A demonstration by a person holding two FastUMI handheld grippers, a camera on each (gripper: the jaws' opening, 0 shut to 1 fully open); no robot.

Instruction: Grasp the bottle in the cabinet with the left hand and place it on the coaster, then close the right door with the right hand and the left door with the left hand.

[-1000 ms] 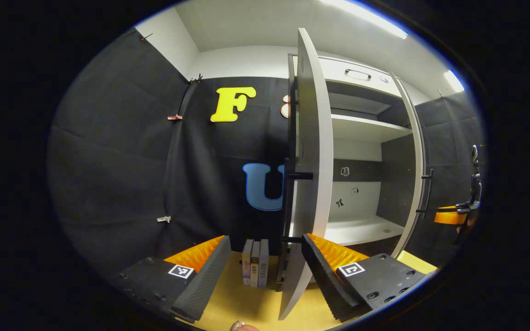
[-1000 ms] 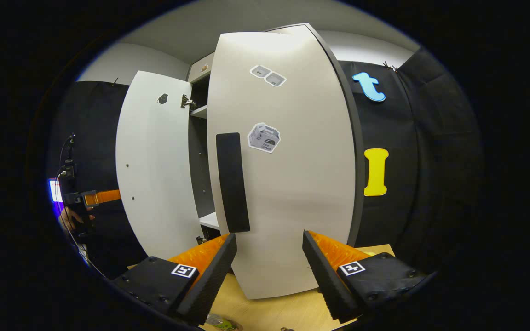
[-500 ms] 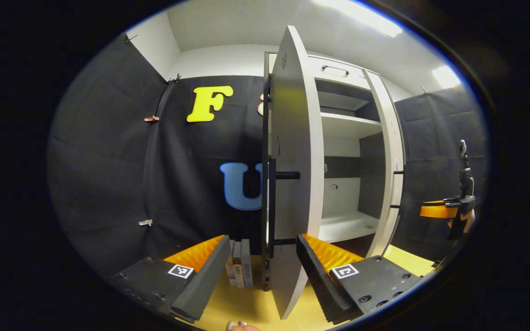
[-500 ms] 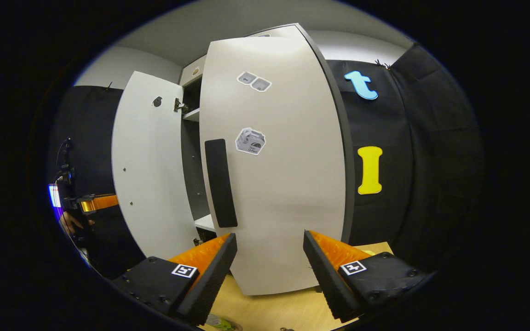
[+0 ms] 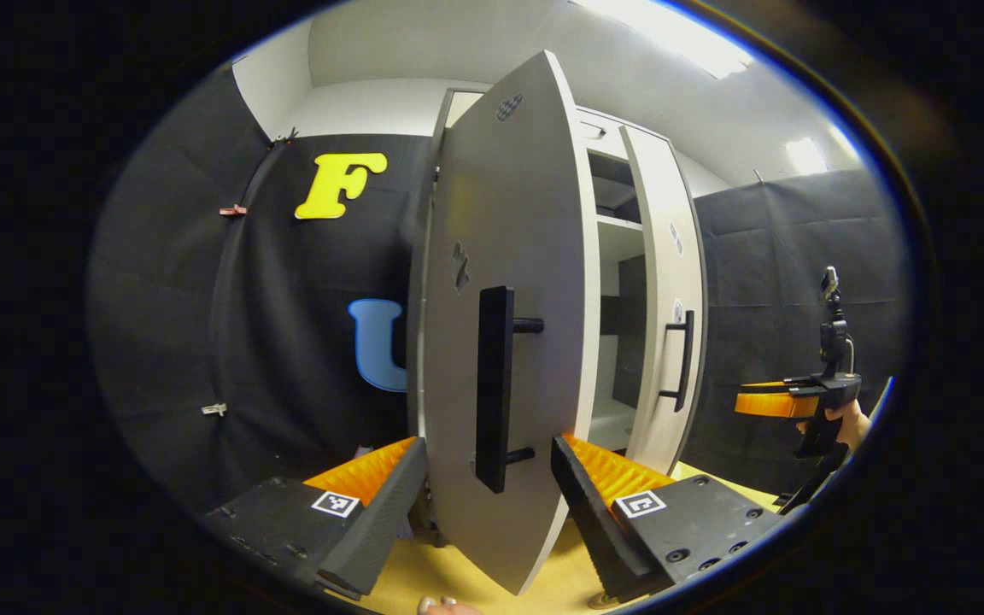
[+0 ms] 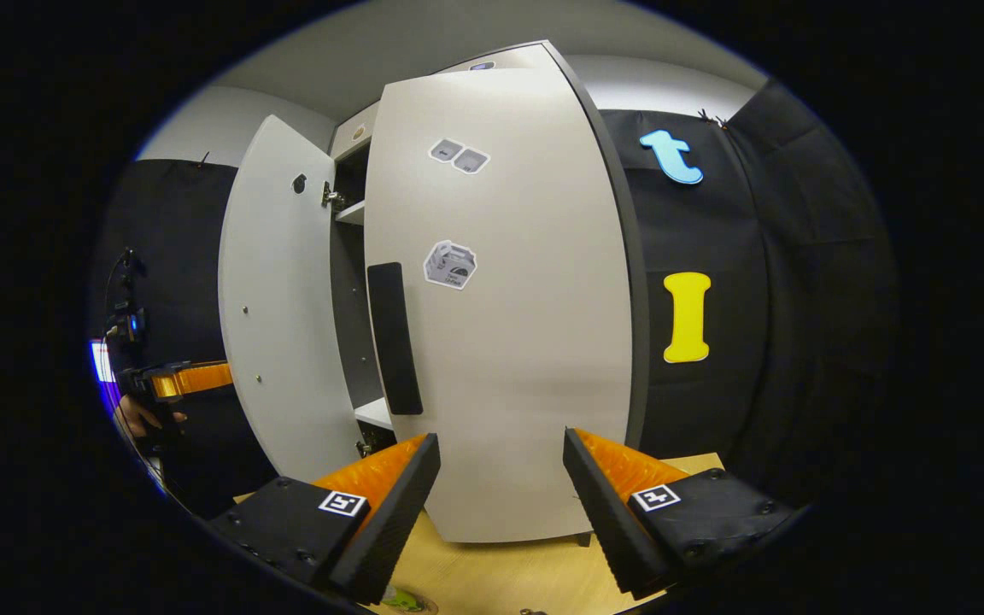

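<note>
This is a staged test booth, not a lived-in home. Black cloth walls (image 5: 287, 282) hang from clips on every side ahead of the jaws, under plain white walls and ceiling strip lights (image 5: 680, 43). A single white cabinet (image 6: 500, 299) with stickers stands on a wooden table (image 6: 509, 572) just beyond the fingertips, like a prop.

At frame centre, the left door (image 5: 526, 256) is pale grey with a black bar handle (image 5: 494, 389). The right door (image 6: 509, 342) is off-white with grey-and-white stickers (image 6: 449, 264). The tabletop (image 6: 500, 576) along the bottom is yellowish wood-grain.
</note>
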